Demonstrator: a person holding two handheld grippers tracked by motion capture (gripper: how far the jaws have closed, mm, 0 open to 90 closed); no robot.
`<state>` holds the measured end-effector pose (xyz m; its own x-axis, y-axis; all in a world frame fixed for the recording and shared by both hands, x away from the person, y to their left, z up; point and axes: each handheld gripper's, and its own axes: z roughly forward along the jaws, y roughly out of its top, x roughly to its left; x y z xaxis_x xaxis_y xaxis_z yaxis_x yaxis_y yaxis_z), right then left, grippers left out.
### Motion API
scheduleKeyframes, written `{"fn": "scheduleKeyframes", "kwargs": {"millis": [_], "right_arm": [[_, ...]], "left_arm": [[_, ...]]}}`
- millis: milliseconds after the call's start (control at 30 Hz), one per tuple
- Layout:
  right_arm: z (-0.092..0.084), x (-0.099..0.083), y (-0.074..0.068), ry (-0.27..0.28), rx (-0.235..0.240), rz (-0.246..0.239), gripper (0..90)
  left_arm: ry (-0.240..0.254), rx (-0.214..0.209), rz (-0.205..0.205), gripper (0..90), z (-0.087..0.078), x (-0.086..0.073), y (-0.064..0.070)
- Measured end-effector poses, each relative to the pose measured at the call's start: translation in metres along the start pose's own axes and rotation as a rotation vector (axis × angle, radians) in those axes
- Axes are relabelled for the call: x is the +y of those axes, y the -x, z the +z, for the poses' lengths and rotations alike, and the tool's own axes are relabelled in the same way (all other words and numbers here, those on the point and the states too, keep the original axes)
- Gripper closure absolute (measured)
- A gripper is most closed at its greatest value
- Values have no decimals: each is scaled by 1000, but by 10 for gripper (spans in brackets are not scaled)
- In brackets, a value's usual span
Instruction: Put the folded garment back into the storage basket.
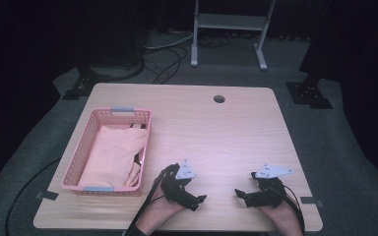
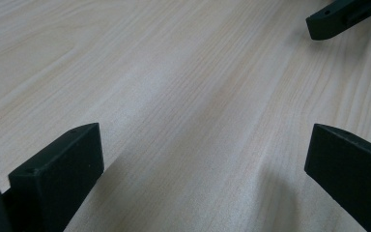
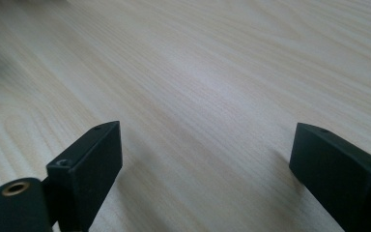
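At the far left of the tabletop [image 1: 226,128] sits a pink basket [image 1: 78,152] with its long axis running away from the person, and a peach-coloured cloth [image 1: 110,155] lies crumpled inside it, filling most of the floor of the basket. A dark bit of something pokes out at the cloth's right edge; I cannot tell what it is.

Just to the right of the basket's near corner rests the left hand-held gripper [image 1: 199,200], low at the near edge of the tabletop. Its jaws stand wide apart with nothing but bare wood between them, and they point to the right, toward the other hand, so the cloth lies behind and to the left of it, up the table. This is clearly the nearer hand to the basket.

Further right, well apart from the basket, the right hand-held gripper [image 1: 240,194] rests much the same way, jaws spread wide and holding nothing, pointing left so the two tips face each other across a small gap.

I would judge that the cloth is the left hand's to fetch: it would have to turn away from its partner and reach over the basket's right wall.
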<state>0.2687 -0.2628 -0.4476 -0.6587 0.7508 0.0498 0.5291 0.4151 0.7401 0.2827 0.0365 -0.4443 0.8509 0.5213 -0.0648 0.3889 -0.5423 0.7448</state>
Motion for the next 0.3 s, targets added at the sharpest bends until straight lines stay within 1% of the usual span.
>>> {"fn": "scheduleKeyframes", "kwargs": {"millis": [300], "right_arm": [[1, 0, -1, -1, -12, -11, 114]], "left_arm": [[-15, 3, 4, 0, 0, 0, 1]]}}
